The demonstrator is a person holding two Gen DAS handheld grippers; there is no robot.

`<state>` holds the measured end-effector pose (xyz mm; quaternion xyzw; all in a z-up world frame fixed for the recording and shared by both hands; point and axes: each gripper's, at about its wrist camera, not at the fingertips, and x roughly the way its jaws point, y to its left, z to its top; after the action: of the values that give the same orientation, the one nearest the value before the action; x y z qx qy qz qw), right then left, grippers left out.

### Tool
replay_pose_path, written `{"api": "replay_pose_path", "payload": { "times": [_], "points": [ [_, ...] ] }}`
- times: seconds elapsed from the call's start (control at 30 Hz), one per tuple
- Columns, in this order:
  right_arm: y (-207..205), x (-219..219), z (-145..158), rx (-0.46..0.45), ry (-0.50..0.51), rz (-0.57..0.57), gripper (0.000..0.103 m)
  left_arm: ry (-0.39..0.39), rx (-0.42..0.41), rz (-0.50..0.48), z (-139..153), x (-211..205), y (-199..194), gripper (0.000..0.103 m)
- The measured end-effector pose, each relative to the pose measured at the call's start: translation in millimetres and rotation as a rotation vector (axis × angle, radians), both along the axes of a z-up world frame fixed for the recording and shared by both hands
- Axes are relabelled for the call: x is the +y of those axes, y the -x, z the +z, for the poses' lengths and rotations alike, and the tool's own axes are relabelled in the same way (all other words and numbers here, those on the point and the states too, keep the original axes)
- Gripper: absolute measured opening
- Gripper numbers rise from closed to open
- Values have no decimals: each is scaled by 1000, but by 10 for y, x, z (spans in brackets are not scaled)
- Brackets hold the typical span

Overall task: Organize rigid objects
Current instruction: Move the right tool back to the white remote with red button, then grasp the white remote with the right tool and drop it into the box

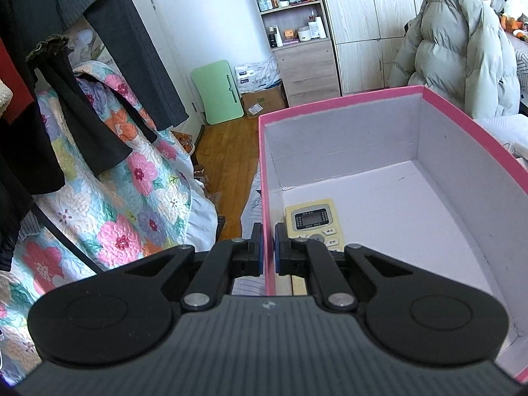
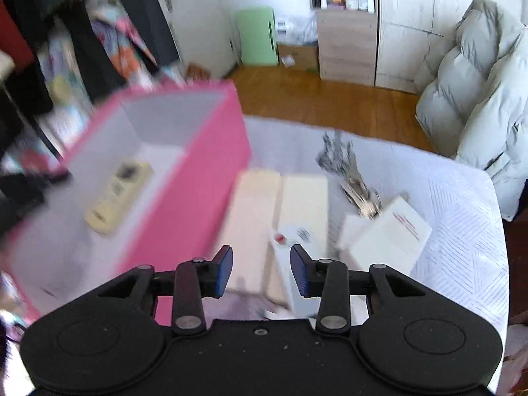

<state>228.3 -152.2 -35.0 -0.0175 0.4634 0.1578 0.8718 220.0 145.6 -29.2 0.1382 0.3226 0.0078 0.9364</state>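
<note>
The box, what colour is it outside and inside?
The box is pink outside and white inside, clearest in the left wrist view.

Open room inside pink box (image 1: pixel 429 105) beyond remote (image 1: pixel 312 221); seemingly crowded white boxes (image 2: pixel 386 231) alongside.

Two handheld tools, alike in build. Left gripper (image 1: pixel 268 247): matte black linkage arms with silver pivot pins at the joints, small dark screw heads nearer the tips, two round black housings with a shallow circular recess in each, blue pads (image 1: pixel 260 247) on the inner faces of black fingers. Grey ribbed body between the housings, fine parallel grooves, one tiny pale mark near its front edge. Right gripper (image 2: pixel 261 272): same black arms, silver pins, round recessed housings, blue pads (image 2: pixel 224 270). Smooth black body here, speckled with pale dust, one small screw hole at front centre.
</note>
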Motion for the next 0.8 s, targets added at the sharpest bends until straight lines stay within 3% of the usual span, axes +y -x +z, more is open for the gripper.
{"api": "replay_pose_path", "payload": {
  "times": [0.07,0.17,0.4,0.43,0.67,0.8],
  "points": [
    [-43,49,-142,1,88,17,44,2,-1,0,-1,0,3,5],
    [-103,17,-259,3,134,33,50,4,-1,1,0,-4,-3,5],
    [-213,-59,-353,29,83,30,54,2,-1,0,-5,2,7,5],
    [-196,-57,-325,10,77,27,45,3,-1,0,-5,2,7,5],
    [-68,-89,-221,-59,87,-34,44,2,-1,0,-6,4,7,5],
    [10,-106,-9,-96,32,-71,44,1,-1,0,-7,0,7,5]
  ]
}}
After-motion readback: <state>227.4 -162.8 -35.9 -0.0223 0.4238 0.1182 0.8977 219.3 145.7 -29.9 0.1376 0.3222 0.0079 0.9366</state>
